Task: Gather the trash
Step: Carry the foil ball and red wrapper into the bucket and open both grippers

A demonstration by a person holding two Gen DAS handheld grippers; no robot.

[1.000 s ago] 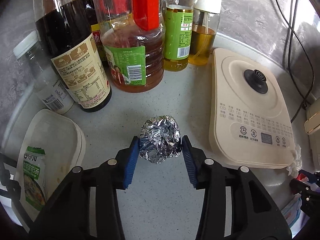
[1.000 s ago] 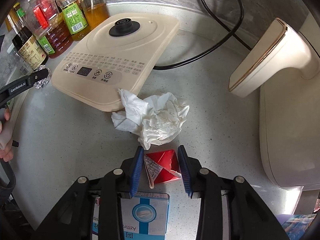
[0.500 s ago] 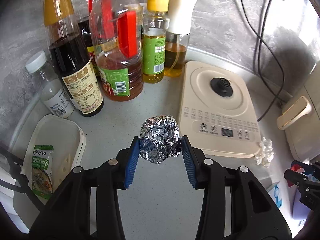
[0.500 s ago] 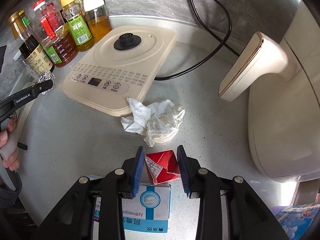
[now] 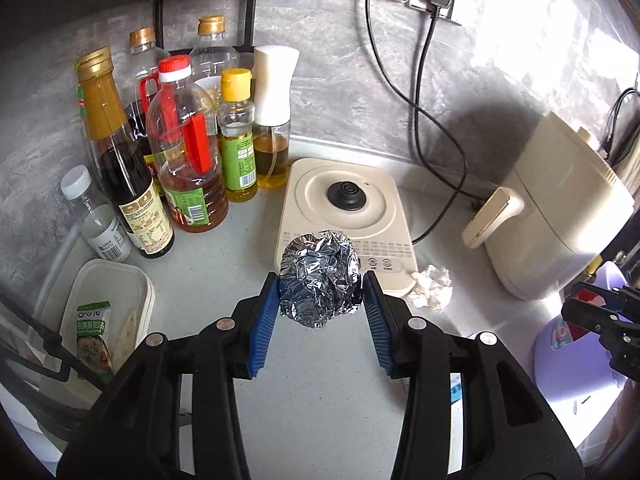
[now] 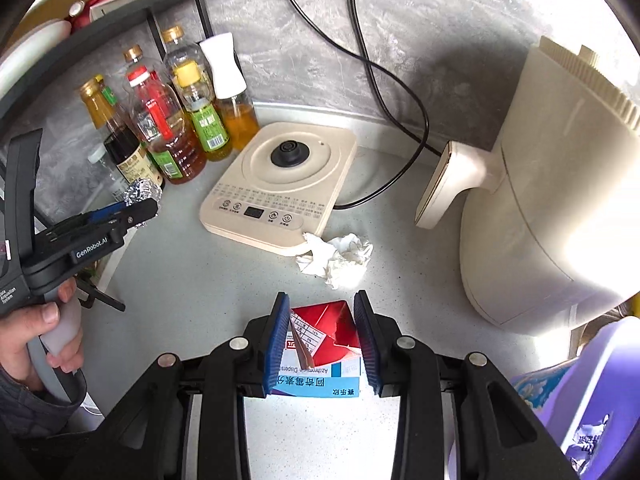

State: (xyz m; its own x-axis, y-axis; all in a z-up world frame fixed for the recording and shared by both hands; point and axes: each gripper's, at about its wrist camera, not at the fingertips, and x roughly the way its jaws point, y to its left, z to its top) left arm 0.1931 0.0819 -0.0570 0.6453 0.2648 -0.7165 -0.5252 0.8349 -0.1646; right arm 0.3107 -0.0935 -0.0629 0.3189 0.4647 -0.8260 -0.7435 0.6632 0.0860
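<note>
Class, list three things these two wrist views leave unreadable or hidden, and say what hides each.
1. Left wrist view: the foil ball covers part of the kettle base control panel.
2. Right wrist view: the red carton and the right gripper cover most of the blue medicine box.
3. Right wrist view: the purple bin is cut off by the frame edge.

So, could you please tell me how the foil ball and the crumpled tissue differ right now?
The foil ball is shiny silver and tightly packed; the crumpled tissue is matte white and loosely bunched. The foil ball is gripped in the left claw, off the countertop; the tissue lies free on it, touching the corner of the kettle base. Both are crumpled trash.
</note>
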